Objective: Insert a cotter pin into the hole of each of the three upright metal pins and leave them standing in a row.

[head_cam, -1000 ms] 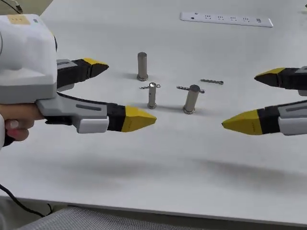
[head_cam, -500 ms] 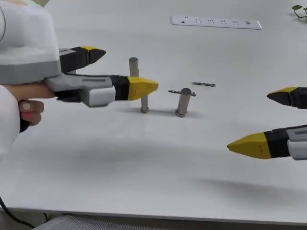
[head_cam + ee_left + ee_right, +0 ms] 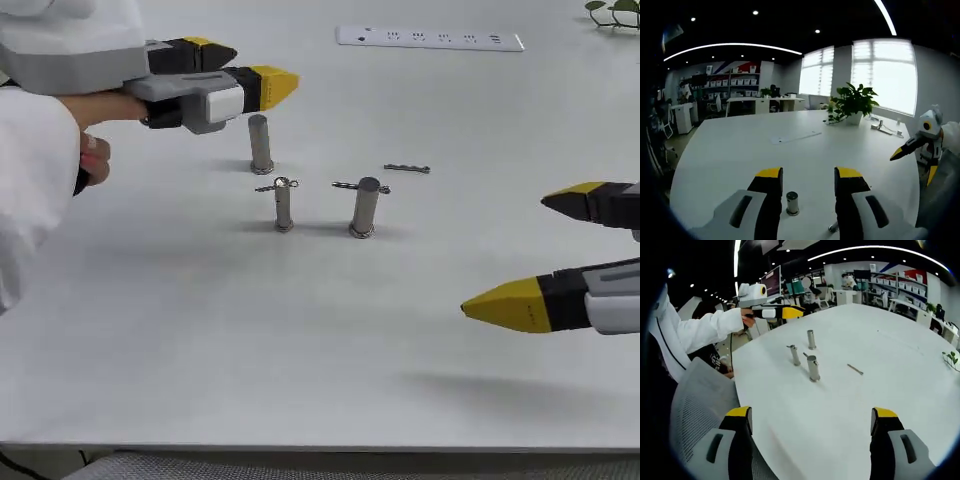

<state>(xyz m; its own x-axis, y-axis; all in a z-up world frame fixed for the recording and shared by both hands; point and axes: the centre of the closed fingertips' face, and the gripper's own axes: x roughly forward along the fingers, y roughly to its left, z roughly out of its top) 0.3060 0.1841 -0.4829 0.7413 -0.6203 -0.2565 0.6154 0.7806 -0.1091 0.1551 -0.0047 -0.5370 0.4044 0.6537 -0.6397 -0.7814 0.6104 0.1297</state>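
We find the left gripper [image 3: 262, 65] with jaws parted and empty, the bare metal pin [image 3: 260, 143] standing upright just ahead of its tips. The right gripper [image 3: 505, 254] is spread wide, also empty, and well apart from the work. Ahead of it stand the thinner metal pin [image 3: 284, 208] and the thicker metal pin [image 3: 365, 210], each with a cotter pin through its head, and a loose cotter pin [image 3: 407, 168] lies flat beside them.
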